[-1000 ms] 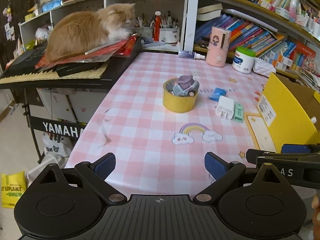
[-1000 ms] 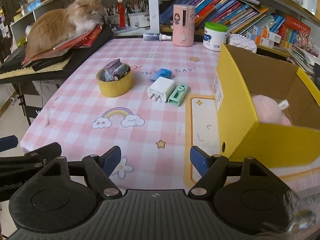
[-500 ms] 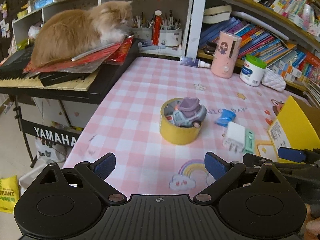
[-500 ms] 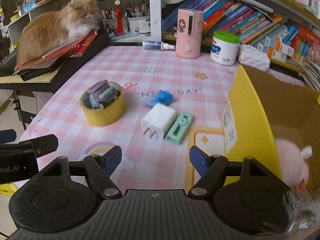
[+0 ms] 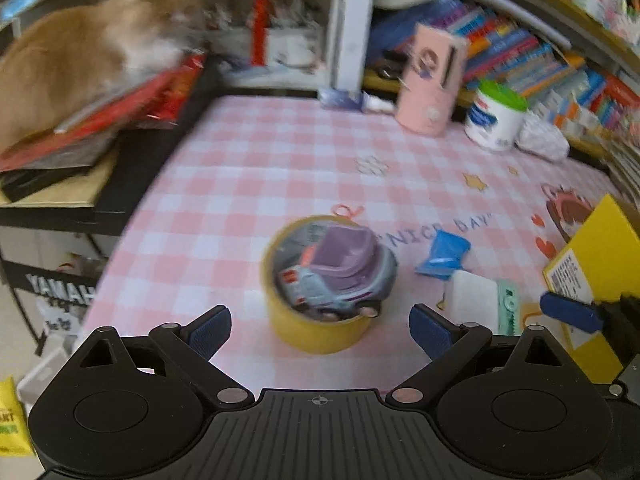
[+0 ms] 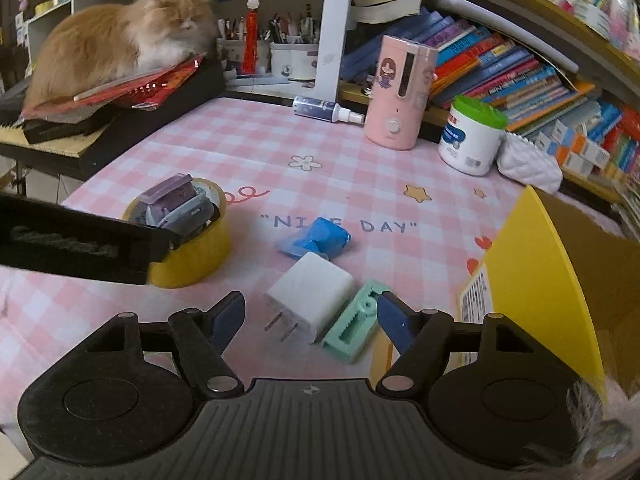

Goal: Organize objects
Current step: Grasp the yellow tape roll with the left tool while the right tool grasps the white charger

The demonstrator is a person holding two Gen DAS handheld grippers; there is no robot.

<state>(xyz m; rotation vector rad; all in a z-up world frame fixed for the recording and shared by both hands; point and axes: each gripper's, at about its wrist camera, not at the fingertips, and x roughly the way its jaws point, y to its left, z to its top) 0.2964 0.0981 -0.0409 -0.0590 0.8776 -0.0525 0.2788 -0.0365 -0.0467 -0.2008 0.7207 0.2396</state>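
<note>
A yellow tape roll (image 5: 320,328) with a grey-purple toy car (image 5: 340,272) lying in it sits on the pink checked tablecloth. My left gripper (image 5: 320,330) hovers open just in front of the roll, touching nothing. A white plug charger (image 6: 310,298), a mint green clip (image 6: 354,326) and a blue wrapped packet (image 6: 316,240) lie to the right. My right gripper (image 6: 310,316) stands open, its fingers on either side of the charger and clip, not pressing them. The yellow cardboard box (image 6: 532,280) is at the right.
An orange cat (image 6: 120,44) lies on papers over a keyboard (image 6: 80,132) at the left. A pink device (image 6: 400,96), a white jar with a green lid (image 6: 472,136), a spray bottle (image 6: 324,108) and a white pouch (image 6: 528,164) stand along the bookshelf at the back.
Both grippers have moved forward over the table. The tape roll now sits right before my left gripper, and the charger and clip have come between my right gripper's fingers.
</note>
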